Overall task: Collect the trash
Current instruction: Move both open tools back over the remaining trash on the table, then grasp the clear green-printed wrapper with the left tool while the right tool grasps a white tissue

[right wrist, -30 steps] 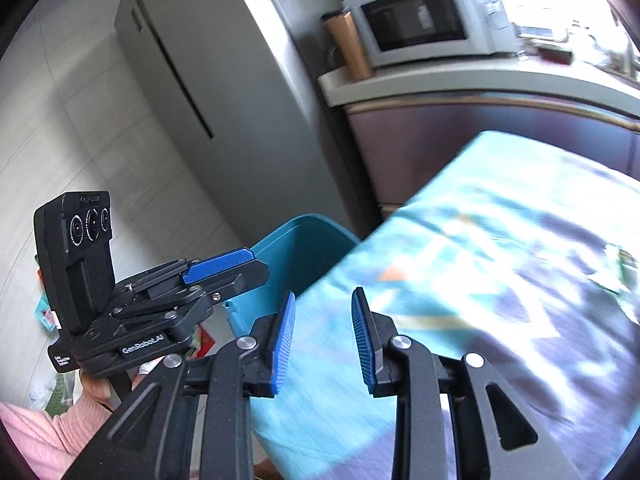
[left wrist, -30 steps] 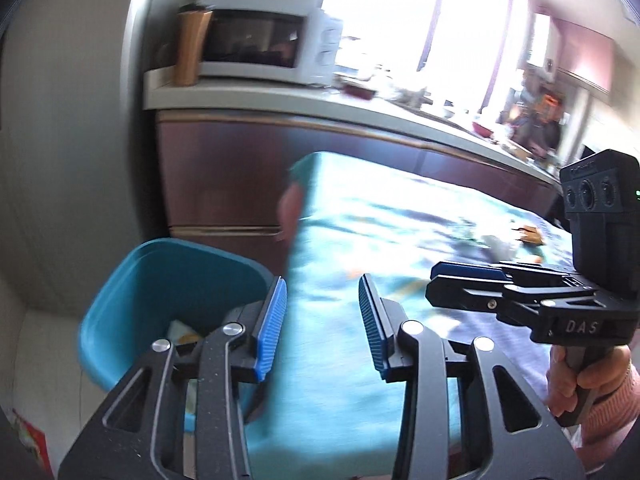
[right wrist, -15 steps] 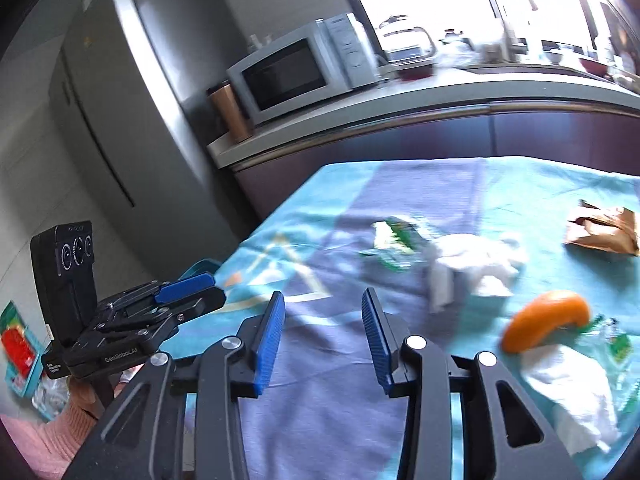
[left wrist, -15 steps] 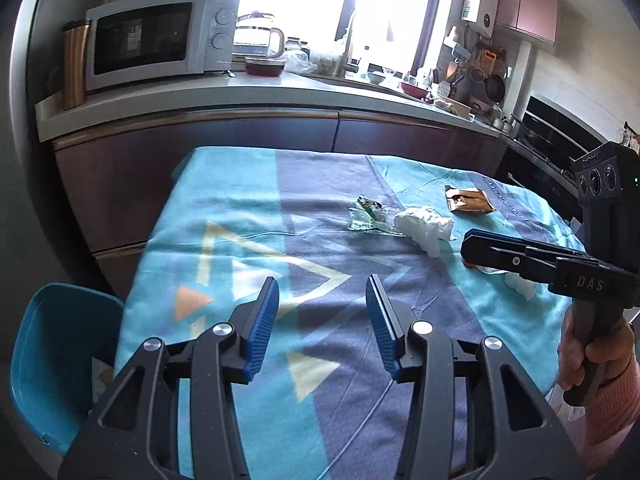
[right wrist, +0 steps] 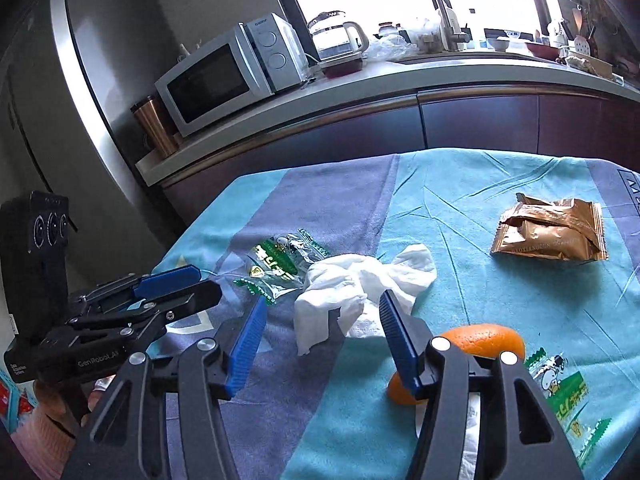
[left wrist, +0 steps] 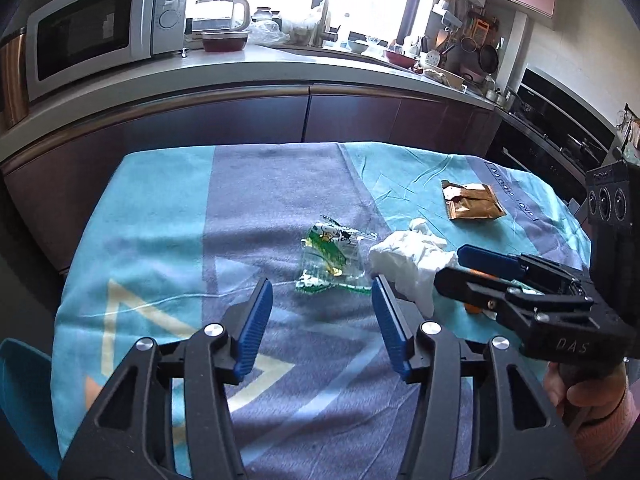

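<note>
Tissue (right wrist: 360,288), crumpled and white, is lying just ahead of the right gripper (right wrist: 320,336), whose jaws have just been opening and are standing wide with nothing between them. It is looking light and soft, so pinching its raised middle fold should work. The left gripper (left wrist: 322,320) is opening too, empty, with a green wrapper (left wrist: 334,262) just beyond its fingertips: thin, slippery, best caught at a crinkled edge.

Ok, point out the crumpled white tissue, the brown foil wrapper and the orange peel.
crumpled white tissue (right wrist: 360,280), right wrist view, middle of the wad
brown foil wrapper (right wrist: 550,230), right wrist view, centre of the pack
orange peel (right wrist: 484,338), right wrist view, top curved surface
</note>
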Motion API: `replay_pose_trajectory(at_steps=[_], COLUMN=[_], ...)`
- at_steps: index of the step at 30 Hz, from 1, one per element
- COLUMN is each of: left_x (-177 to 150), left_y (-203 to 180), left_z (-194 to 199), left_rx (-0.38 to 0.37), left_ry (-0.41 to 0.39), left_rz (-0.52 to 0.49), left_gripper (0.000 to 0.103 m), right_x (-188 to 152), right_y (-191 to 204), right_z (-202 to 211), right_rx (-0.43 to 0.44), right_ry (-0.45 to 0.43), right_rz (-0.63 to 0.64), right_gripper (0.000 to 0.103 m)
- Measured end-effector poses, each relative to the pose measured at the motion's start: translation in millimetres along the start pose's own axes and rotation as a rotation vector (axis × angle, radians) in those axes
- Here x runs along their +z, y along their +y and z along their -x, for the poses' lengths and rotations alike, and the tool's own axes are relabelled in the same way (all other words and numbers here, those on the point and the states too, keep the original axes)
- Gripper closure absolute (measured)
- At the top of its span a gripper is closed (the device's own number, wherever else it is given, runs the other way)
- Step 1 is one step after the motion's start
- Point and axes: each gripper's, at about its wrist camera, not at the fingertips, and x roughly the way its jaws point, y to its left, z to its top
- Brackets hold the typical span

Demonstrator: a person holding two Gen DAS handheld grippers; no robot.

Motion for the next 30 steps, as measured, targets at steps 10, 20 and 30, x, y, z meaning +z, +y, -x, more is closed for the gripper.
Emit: replay_pose_trajectory(at_steps=[10, 20, 30], left_x=[17.4, 10.2, 2.2], left_y=[1.2, 3.4, 7.2], left_z=[-44.3, -41.3, -3.0], left_rx=[-0.018, -0.039, -0.038], left_ry=[0.090, 0.081, 0.022], left_rz=[0.033, 0.063, 0.070], left_gripper=[0.061, 0.094, 0.100], right_x=[1.7, 0.2, 0.2], right_y=[-5.3, -11.3, -1.5], right_z=[-15.2, -10.5, 18.6], right_rx=[-0.003, 0.037, 0.089], right_ry=[0.037, 0.031, -0.037], right_rz=[-0.023, -0.058, -0.034], right_gripper=[0.056, 0.094, 0.099])
